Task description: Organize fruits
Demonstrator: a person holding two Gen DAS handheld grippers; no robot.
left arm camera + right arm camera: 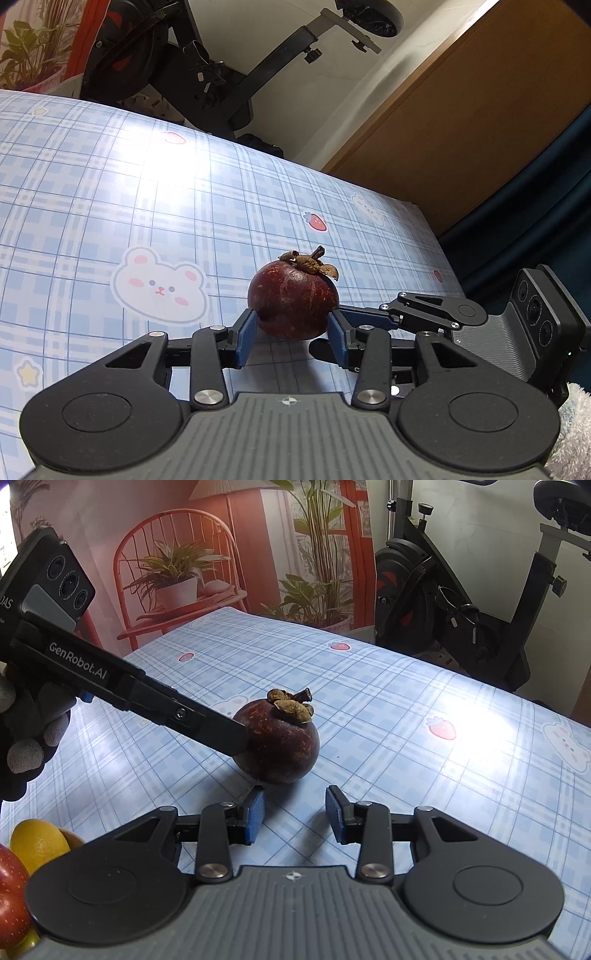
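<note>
A dark purple mangosteen (293, 302) (279, 746) stands on the blue checked tablecloth (147, 184) with its dry calyx up. My left gripper (292, 316) has a blue pad on each side of the fruit's near half, close against the skin without visibly squeezing it. In the right wrist view one of its fingers (218, 729) reaches in from the left to the fruit's side, held by a gloved hand (33, 731). My right gripper (295, 794) sits just short of the mangosteen, jaws a little apart with nothing between them. One of its fingers (365, 315) shows beside the left gripper.
A yellow citrus fruit (37, 842) and a red apple (11, 886) lie at the lower left corner. An exercise bike (461, 602) (207, 62) stands beyond the table's far edge. A wooden cabinet (461, 110) is at the right.
</note>
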